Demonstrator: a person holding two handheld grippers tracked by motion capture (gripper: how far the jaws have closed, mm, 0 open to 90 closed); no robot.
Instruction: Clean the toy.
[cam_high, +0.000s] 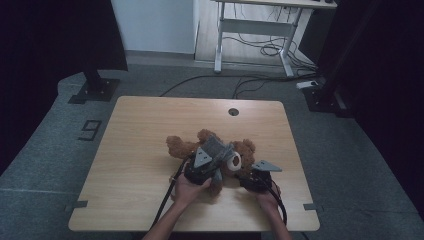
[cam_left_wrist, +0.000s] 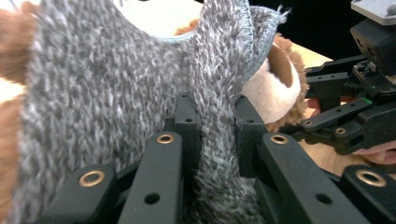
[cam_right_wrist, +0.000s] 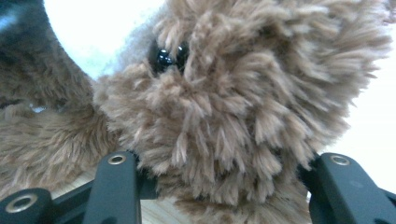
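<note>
1. Wooden table (cam_high: 150, 130) in a dim room carries a brown teddy bear (cam_high: 182, 146) lying near its front edge.
2. Its grey knitted sweater (cam_left_wrist: 93, 93) covers the body; a fold is clamped in the left gripper (cam_left_wrist: 215, 126).
3. Right gripper (cam_right_wrist: 219, 182) squeezes the furry head.
4. Judging by this, dressing or undressing seems midway.

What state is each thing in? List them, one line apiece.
Teddy bear: lying on the table, gripped at both ends.
Grey knitted sweater: on the bear, a fold pinched.
Left gripper: shut on the sweater fold.
Right gripper: closed around the bear's furry head.
Table: bearing the bear.
</note>
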